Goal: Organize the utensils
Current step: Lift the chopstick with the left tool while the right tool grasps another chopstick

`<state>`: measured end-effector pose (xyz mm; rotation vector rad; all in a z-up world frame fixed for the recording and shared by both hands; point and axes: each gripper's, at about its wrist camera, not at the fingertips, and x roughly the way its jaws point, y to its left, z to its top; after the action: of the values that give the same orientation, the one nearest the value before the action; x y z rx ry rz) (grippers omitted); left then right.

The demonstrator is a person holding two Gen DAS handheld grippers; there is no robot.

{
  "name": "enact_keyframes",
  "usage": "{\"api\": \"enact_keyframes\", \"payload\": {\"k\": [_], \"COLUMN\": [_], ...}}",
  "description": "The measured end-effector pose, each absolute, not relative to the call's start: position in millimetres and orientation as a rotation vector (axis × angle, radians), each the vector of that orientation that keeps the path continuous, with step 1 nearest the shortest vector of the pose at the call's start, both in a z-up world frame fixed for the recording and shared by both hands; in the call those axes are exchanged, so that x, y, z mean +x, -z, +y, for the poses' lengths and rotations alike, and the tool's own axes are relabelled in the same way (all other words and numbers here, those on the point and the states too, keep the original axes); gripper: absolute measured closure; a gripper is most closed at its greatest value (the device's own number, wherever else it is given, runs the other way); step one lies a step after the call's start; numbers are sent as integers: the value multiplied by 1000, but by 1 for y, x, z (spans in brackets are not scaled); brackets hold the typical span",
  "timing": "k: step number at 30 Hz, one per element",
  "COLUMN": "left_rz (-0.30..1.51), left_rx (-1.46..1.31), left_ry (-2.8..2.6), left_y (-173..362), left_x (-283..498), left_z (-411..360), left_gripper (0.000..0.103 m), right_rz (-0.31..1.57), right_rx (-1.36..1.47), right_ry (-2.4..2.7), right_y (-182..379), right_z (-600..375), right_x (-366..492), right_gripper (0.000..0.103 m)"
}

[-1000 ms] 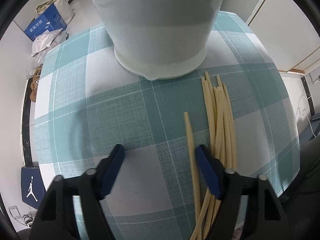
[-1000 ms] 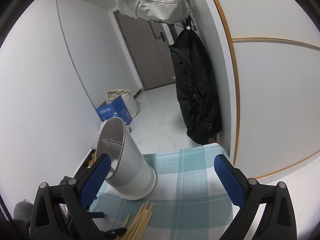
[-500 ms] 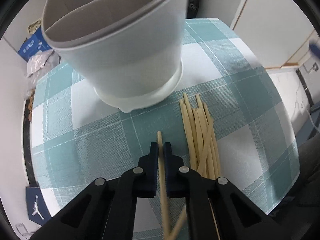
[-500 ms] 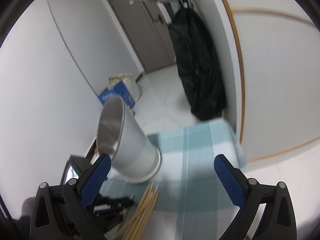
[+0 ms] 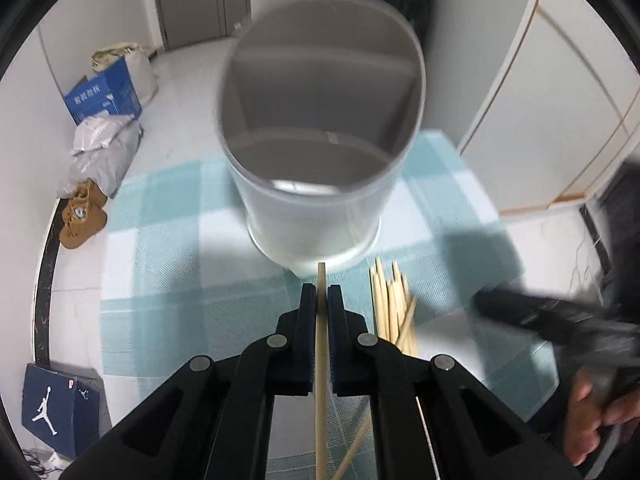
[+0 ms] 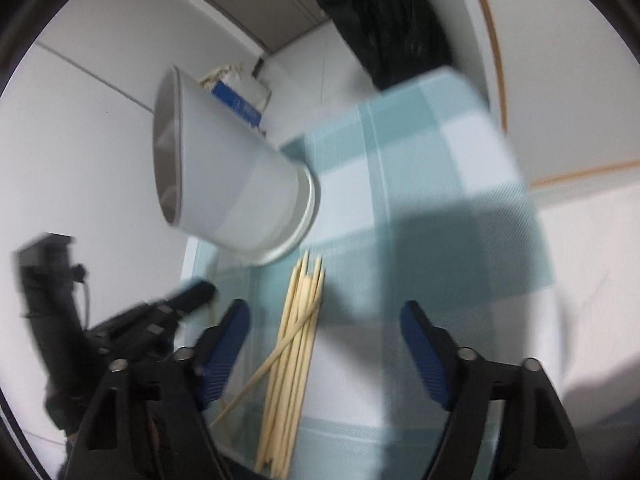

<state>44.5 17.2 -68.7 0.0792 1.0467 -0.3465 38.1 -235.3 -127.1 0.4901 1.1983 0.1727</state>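
The left gripper pinches one chopstick, aimed at the holder (divided inside); the right gripper gapes empty above the remaining chopsticks.

White walls, pale floor (cluttered)

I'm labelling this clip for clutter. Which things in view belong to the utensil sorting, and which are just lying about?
Part of the job:
held chopstick in the left gripper
loose chopsticks
white divided holder
right gripper, open

Just lying about:
blue cardboard box
brown shoes
Jordan shoebox
black coat
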Motion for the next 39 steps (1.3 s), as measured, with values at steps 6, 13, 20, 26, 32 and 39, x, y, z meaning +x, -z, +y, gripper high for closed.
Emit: {"api": "enact_keyframes", "payload": {"k": [6,13,20,26,32,39], "left_rz": [963,887,878,864,868,867], "left_rx": [6,-49,-62,-64,-65,-77], "left_ry": [329,341,346,350,345,333], "left_y": [51,41,38,33,34,34], "left_x": [57,53,52,50,51,49], "left_z": [26,35,42,44,48,54], "left_gripper": [101,101,101,101,101,101], "right_rz": [1304,1299,1315,1342,1340,1282], "right_rx": [591,527,481,422,364,362], "right_ry": [-174,-166,-105,-61,-27,-51], "right_y": [159,155,154,158,162,155], "right_z": [-225,-205,-192,-176,-169,-170], "right_x": [45,53,66,73,72,65], "right_gripper": [49,50,74,85,100,103]}}
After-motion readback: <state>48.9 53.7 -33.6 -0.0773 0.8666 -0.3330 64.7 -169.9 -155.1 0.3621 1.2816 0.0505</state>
